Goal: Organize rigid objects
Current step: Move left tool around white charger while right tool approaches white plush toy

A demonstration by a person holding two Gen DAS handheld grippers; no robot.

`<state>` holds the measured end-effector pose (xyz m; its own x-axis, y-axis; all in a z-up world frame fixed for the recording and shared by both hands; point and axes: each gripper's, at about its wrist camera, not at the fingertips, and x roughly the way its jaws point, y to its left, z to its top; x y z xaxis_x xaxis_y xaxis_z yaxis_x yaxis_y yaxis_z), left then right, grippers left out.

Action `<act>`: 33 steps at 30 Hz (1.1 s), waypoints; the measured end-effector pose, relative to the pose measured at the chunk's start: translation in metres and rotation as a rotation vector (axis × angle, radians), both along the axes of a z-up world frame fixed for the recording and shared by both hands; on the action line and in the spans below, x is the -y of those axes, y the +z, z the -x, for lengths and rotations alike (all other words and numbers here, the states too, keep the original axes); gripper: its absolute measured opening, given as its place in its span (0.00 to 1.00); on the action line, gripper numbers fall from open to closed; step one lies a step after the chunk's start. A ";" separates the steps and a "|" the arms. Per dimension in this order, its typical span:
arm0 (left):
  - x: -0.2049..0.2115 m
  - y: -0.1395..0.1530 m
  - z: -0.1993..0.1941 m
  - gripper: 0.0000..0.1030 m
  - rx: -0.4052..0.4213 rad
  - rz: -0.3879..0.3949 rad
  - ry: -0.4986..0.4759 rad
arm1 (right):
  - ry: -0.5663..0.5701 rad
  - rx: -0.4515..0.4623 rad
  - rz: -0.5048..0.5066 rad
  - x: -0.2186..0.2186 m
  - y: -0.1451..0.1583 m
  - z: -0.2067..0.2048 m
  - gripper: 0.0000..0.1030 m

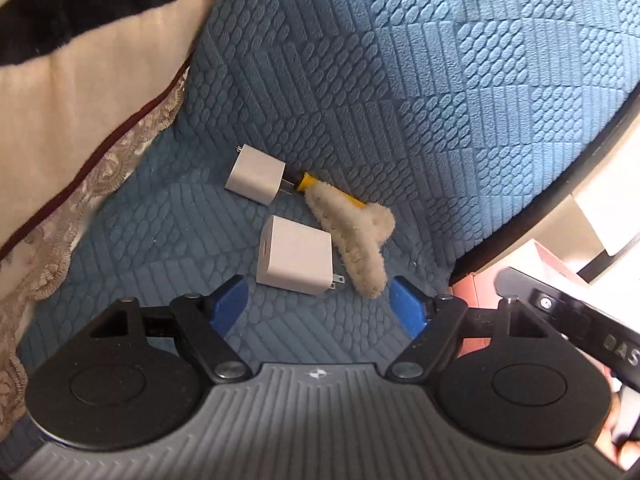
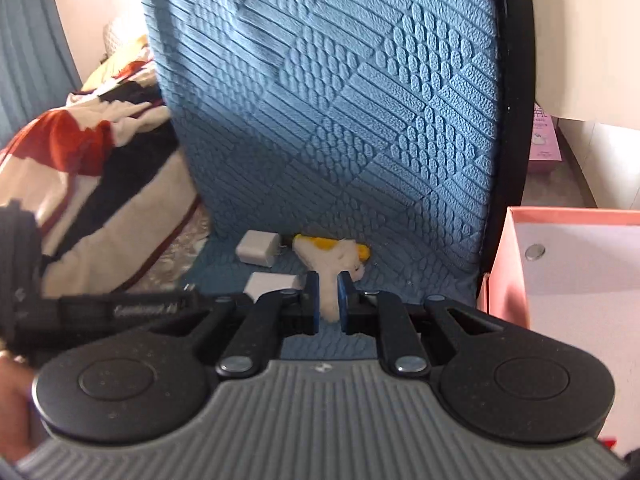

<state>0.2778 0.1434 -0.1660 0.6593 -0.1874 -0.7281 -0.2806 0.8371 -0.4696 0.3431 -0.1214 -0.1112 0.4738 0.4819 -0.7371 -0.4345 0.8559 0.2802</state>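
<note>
The left gripper (image 1: 318, 302) stood well open with nothing between its blue pads (image 1: 232, 300). Just beyond its fingertips lay the near charger (image 1: 296, 254), a white cube on the blue quilted cover (image 1: 440, 100), its prongs pointing right toward the fluffy clip (image 1: 352, 232). That clip lay just beside the charger's right side, its long axis running from far-left to near-right, with a yellow core showing at the far end. A second, smaller far charger (image 1: 256, 174) sat beyond, its prongs almost touching the clip's yellow tip.

The right gripper (image 2: 328, 294) was nearly closed; the clip's (image 2: 332, 260) pale fluff showed in the narrow gap between its pads, though whether they pressed on it could not be told from that blurred view. The coming move probably turned on the near charger lying straight ahead of the left gripper, the closer hand for it.

Only the right wrist view showed the open pink box (image 2: 560, 260) to the right. Only the left wrist view showed the near charger whole.
</note>
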 end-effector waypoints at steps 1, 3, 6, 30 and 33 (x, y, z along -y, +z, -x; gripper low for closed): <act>-0.001 -0.003 -0.003 0.78 -0.011 0.005 0.002 | 0.007 -0.016 0.002 -0.002 -0.004 -0.006 0.13; -0.005 -0.011 -0.010 0.76 -0.073 0.028 0.005 | 0.054 -0.049 0.004 -0.006 -0.014 -0.013 0.13; -0.018 -0.018 -0.016 0.74 -0.117 0.114 0.021 | 0.086 -0.080 0.051 -0.013 -0.028 -0.016 0.13; -0.006 -0.030 -0.079 0.74 -0.200 0.000 -0.086 | 0.198 -0.120 0.147 -0.052 -0.092 -0.034 0.30; 0.000 -0.031 -0.084 0.74 -0.201 -0.032 -0.100 | 0.187 -0.108 0.155 -0.054 -0.098 -0.036 0.30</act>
